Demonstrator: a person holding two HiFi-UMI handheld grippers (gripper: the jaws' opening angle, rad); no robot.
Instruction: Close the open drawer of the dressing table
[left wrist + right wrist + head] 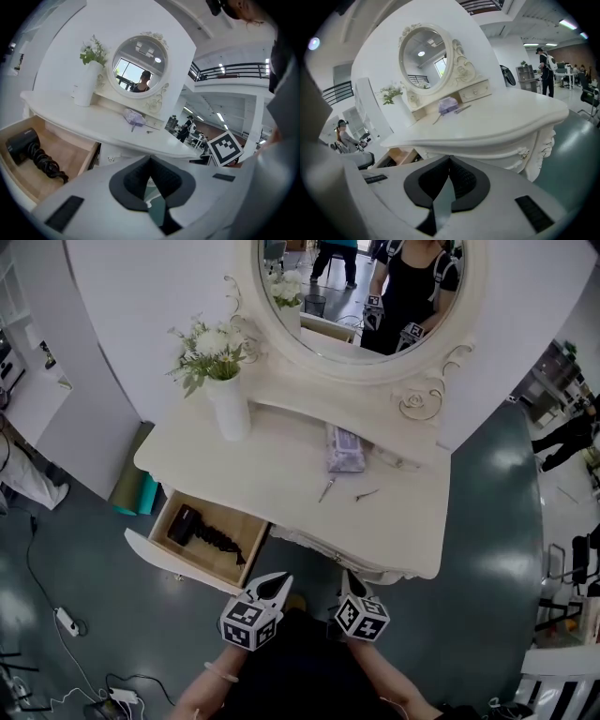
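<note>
The white dressing table has one wooden drawer pulled out at its front left. A black hair dryer with its coiled cord lies inside. In the left gripper view the drawer and hair dryer show at lower left. My left gripper hovers shut and empty just right of the drawer, short of the table's front edge. My right gripper is shut and empty beside it, near the middle of the table front. In the right gripper view the drawer peeks out under the tabletop.
On the tabletop stand a white vase of flowers, a purple packet and two small metal tools. An oval mirror rises behind. Teal rolls lean left of the table; a power strip and cables lie on the floor.
</note>
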